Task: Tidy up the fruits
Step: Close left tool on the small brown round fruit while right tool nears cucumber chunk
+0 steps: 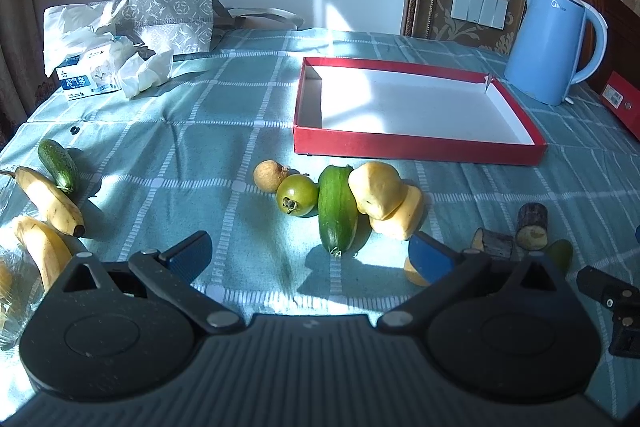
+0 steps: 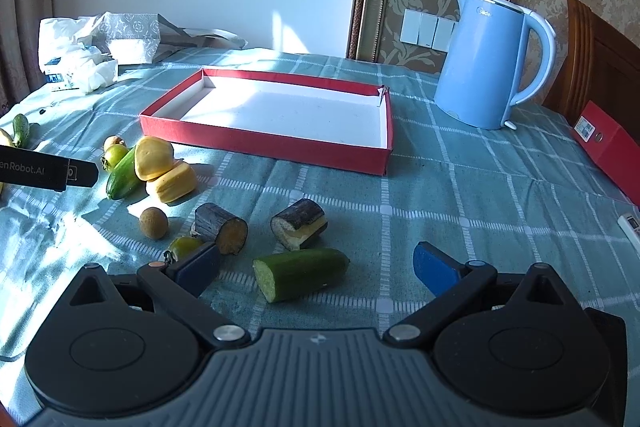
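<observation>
A red tray [image 1: 416, 147] [image 2: 264, 147] with a white floor lies empty on the checked cloth. In the left wrist view a cucumber [image 1: 337, 213], a green round fruit [image 1: 297, 195], a brown longan [image 1: 267, 176] and two yellow pieces [image 1: 378, 193] cluster just ahead of my open left gripper [image 1: 310, 255]. Two bananas [image 1: 50, 199] and a small cucumber [image 1: 58, 165] lie at the left. My open right gripper [image 2: 316, 269] hovers over a cut cucumber half [image 2: 300, 273], with two sugarcane chunks [image 2: 220, 229] [image 2: 299, 223], a longan [image 2: 153, 223] and a green fruit [image 2: 184, 246] nearby.
A blue kettle [image 1: 554, 45] [image 2: 490, 63] stands behind the tray at the right. Tissue packs and a patterned bag [image 1: 120, 43] sit at the back left. A red box [image 2: 608, 151] and a wooden chair [image 2: 600, 67] are at the right edge.
</observation>
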Motion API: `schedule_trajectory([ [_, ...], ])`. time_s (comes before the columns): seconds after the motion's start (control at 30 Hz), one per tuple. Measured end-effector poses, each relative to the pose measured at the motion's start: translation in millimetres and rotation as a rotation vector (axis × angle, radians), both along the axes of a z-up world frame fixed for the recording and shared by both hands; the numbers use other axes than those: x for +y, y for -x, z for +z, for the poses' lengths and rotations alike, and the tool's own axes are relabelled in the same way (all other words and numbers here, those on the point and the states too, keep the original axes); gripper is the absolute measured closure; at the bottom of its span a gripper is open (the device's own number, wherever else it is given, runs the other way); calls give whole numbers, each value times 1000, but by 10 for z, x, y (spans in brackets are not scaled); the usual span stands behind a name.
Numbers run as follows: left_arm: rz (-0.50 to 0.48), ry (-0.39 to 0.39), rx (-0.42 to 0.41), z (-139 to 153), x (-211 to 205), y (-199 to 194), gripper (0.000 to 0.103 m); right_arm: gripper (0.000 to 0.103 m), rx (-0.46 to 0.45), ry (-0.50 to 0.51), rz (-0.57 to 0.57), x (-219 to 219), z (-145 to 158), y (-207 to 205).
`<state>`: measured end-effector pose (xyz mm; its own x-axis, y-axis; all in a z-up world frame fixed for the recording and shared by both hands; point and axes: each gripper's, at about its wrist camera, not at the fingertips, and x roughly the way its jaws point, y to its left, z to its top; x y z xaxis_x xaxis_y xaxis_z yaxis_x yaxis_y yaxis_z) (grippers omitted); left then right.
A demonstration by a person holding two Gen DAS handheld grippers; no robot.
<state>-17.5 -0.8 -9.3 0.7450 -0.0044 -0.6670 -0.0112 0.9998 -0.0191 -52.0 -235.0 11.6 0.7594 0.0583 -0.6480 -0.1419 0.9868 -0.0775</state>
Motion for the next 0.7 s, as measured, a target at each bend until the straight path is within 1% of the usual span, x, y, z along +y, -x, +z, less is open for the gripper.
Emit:
schedule_trajectory([
  [0.1,-19,8,4,-18,-14,3,0,0,-8,-3,-7,-13,9,8],
  [0.17,-42,-8,4,-38,-58,16,0,0,-7,-3,-10,-24,7,4],
  [0.4,-61,-19,9,-83,-132,-3,0,0,-24,1,-16,-65,20,3],
  [0.7,-106,-7,18,-134,-241,-25,0,0,-22,-10,-21,-92,-5,-1],
])
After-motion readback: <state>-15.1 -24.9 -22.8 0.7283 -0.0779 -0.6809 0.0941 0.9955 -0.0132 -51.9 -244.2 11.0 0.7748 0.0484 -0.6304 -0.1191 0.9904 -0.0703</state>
